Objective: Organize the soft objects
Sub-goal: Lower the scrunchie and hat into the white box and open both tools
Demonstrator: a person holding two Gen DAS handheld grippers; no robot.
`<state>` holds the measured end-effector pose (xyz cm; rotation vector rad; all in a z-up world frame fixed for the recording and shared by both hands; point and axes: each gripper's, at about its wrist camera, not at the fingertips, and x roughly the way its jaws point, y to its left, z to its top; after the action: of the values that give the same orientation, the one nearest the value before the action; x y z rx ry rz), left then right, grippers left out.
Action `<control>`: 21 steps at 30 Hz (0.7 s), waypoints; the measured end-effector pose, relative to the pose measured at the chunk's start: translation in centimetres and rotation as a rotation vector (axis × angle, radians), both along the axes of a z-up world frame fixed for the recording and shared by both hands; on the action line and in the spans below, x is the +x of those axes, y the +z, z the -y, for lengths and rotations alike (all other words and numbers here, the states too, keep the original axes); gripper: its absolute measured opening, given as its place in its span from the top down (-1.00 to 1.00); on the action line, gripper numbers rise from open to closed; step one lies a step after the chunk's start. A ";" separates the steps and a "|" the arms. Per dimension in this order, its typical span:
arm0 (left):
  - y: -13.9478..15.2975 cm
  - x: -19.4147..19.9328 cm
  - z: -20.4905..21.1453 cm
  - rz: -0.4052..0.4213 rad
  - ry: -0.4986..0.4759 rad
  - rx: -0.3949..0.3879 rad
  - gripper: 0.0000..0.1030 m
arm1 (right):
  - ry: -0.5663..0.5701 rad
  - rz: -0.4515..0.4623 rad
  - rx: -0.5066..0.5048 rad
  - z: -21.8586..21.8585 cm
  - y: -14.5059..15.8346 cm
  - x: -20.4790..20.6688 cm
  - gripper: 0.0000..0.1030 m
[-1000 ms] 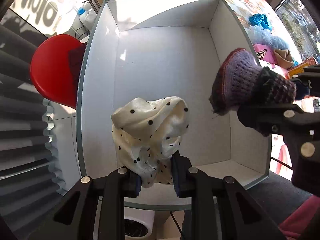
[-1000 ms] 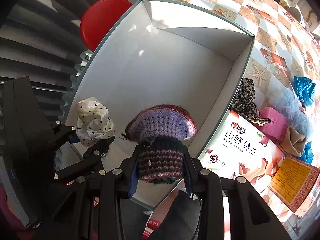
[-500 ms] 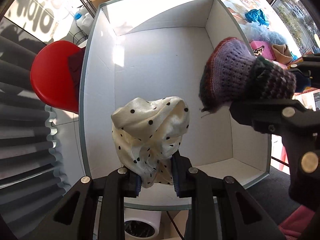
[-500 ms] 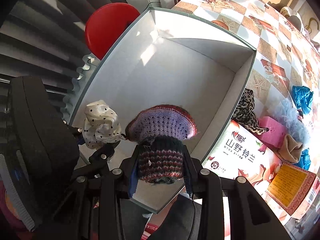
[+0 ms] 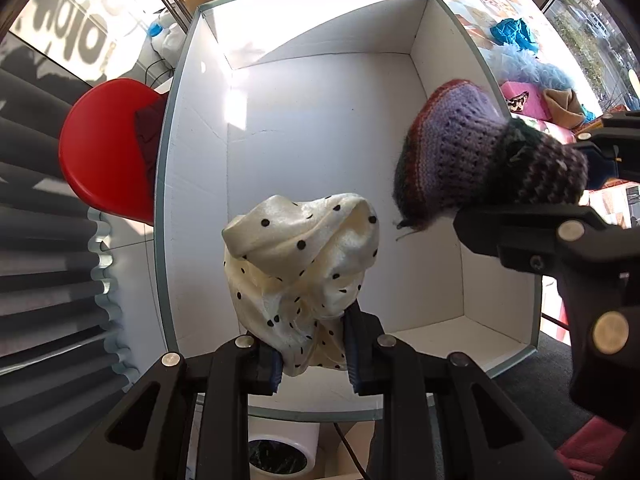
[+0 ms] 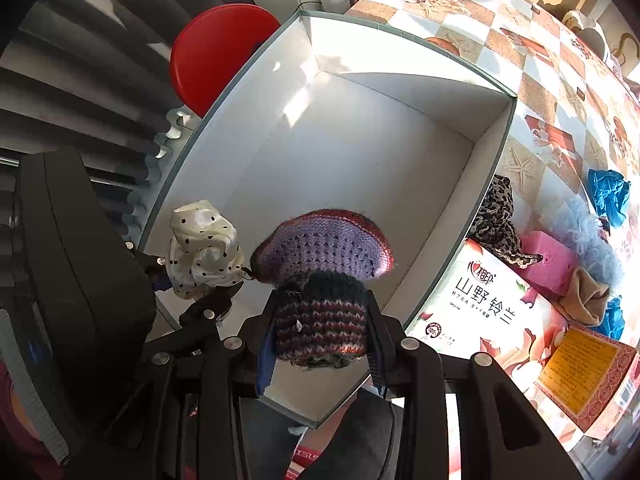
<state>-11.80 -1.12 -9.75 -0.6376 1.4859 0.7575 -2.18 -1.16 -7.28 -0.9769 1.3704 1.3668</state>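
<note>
My left gripper is shut on a cream polka-dot cloth, held over the near end of a big white box. My right gripper is shut on a purple and dark striped knitted hat, held over the box's near right part. The hat also shows in the left wrist view, and the cloth in the right wrist view. The box interior has nothing lying in it.
A red stool stands left of the box. On the patterned table right of the box lie a leopard cloth, pink item, fluffy blue piece, tan cloth, blue cloths and a printed carton.
Both grippers have moved further over the box with their loads. The knitted hat has shifted left, closer to the polka-dot cloth.
</note>
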 end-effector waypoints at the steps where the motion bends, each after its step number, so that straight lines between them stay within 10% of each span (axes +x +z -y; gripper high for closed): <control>1: 0.0 0.0 0.0 -0.001 0.000 -0.001 0.48 | 0.000 -0.002 -0.001 0.0 -0.1 0.0 0.25; 21: -0.1 0.0 0.1 0.010 0.001 0.008 0.36 | 0.021 -0.010 -0.003 0.0 -0.5 0.4 0.25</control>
<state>-11.78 -1.25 -9.82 -0.6347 1.4725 0.7595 -1.79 -1.21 -7.80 -0.9900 1.3733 1.3876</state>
